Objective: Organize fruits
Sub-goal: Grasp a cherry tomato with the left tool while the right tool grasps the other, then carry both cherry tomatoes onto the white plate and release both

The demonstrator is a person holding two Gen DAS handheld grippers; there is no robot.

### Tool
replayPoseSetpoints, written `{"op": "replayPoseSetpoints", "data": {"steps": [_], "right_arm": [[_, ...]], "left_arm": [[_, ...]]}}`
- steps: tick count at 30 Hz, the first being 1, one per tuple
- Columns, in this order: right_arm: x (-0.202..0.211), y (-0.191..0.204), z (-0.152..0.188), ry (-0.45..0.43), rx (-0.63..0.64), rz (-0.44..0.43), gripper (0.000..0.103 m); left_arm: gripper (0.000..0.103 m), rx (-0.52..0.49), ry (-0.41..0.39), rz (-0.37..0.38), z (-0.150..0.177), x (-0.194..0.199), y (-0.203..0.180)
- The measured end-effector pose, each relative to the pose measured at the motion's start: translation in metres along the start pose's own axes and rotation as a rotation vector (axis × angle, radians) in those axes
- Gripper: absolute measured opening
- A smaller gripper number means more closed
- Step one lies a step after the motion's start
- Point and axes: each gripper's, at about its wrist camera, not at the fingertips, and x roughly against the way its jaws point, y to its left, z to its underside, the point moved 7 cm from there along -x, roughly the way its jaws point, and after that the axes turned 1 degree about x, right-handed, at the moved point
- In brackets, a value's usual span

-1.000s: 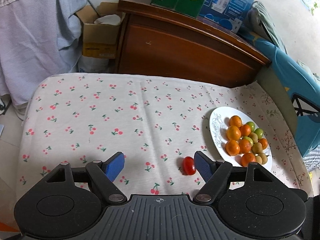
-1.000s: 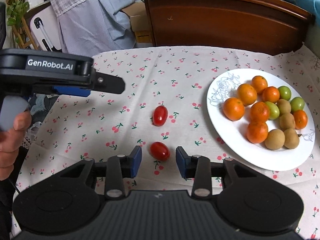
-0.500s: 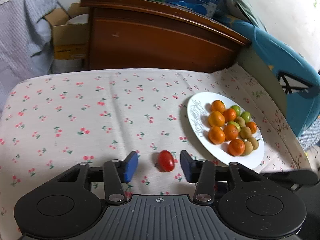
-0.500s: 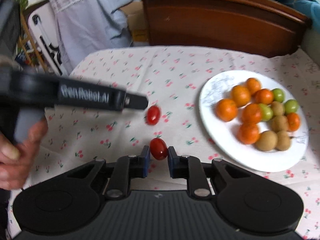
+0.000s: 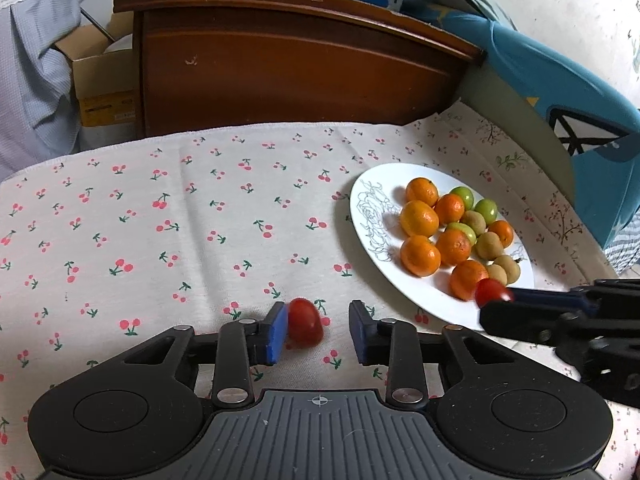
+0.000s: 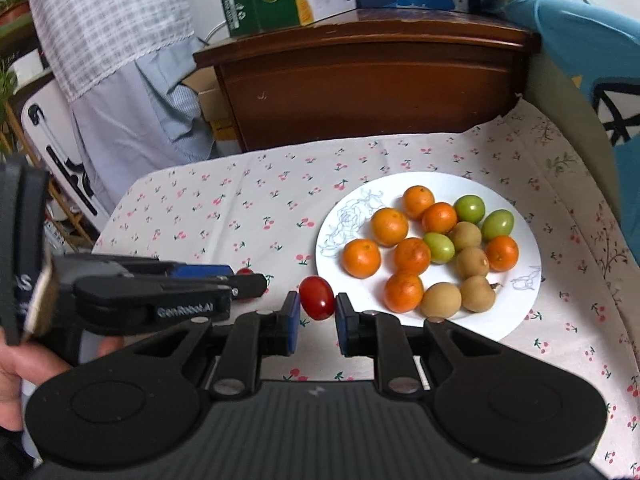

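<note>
Left gripper (image 5: pixel 318 330): its fingers have just been closing around a red tomato (image 5: pixel 305 327) that lies on the cherry-print cloth (image 5: pixel 192 216). The left blue pad touches the tomato; the right pad stands clear of it with a gap, so there is no grip.

Right gripper (image 6: pixel 317 322): fingers clamped on a second tomato (image 6: pixel 317 297), pads pressing both sides. In the left wrist view this tomato (image 5: pixel 490 292) sits at the tip of the right gripper, over the near rim of the white plate (image 5: pixel 368 208), just beside the nearest orange.

Plate contents: small oranges (image 6: pixel 389 226), green fruits (image 6: pixel 469 208) and brown round fruits (image 6: pixel 440 300), grouped toward the right half; the left part of the plate is bare apart from a scribble pattern.

Behind the desk: a dark wooden headboard (image 5: pixel 288 76) with cartons on top. A hand (image 6: pixel 24 360) holds the left gripper at the left edge of the right wrist view.
</note>
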Motion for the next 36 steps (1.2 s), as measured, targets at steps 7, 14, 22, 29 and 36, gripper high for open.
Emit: {"op": "replayPoseSetpoints", "data": {"steps": [7,14,22,29,36], "right_arm": [[0.009,-0.008,-0.006,-0.025,-0.049,-0.004,0.018],[0.023,-0.025,-0.022,-0.071,-0.086,0.01,0.018],[0.032,-0.056,-0.042,-0.115,-0.124,0.05,0.018],[0.015,-0.075,-0.042,-0.07,-0.173,0.075,0.018],[-0.004,-0.079,-0.032,-0.004,-0.199,0.089,0.018]], "left_arm": [[0.017,0.027,0.011,-0.003,0.005,-0.008,0.003],[0.017,0.044,-0.019,0.02,-0.007,0.0,-0.002],[0.017,0.018,-0.105,0.112,-0.046,0.013,-0.028],[0.017,0.033,-0.082,0.134,-0.058,-0.011,-0.034],[0.017,0.045,-0.056,0.14,-0.063,-0.03,-0.038]]}}
